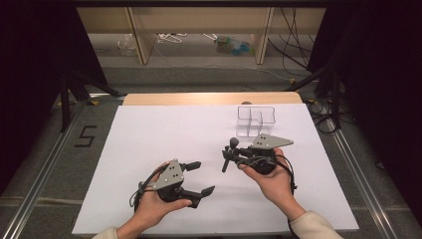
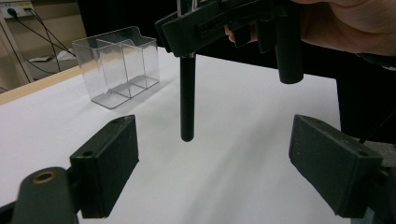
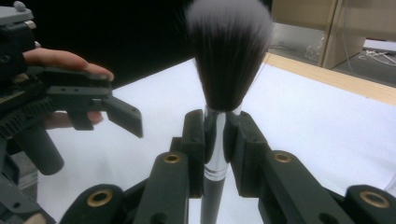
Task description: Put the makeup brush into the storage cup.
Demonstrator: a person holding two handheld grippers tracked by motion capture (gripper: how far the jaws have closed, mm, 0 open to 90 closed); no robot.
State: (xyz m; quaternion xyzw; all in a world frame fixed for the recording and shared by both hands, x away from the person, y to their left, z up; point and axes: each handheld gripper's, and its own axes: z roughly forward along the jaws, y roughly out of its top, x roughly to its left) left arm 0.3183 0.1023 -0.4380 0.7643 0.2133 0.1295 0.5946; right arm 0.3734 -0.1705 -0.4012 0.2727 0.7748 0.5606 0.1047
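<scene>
- Lower left of the high view: we are holding the left gripper over the white table, jaws spread wide and released, nothing between them; they are pointing right, toward the other hand.
- In the left gripper view we are looking along those open jaws at the black handle of the makeup brush, hanging upright at upper centre, its butt end clear of the table and ahead of the jaws, not between them.
- Centre right of the high view: we are gripping the brush in the right gripper, clenched on it just below the bristles; the right gripper view shows the pads pinching the silver ferrule, bristle head up.
- Brush long axis is running near vertical, tilted a little, handle down.
- Upper right of the high view: clear divided organizer is standing just beyond the right gripper, apart from it.
- We are judging the right hand as nearer the organizer, so the drop-in falls to it: brush lying just short of the compartments.
</scene>
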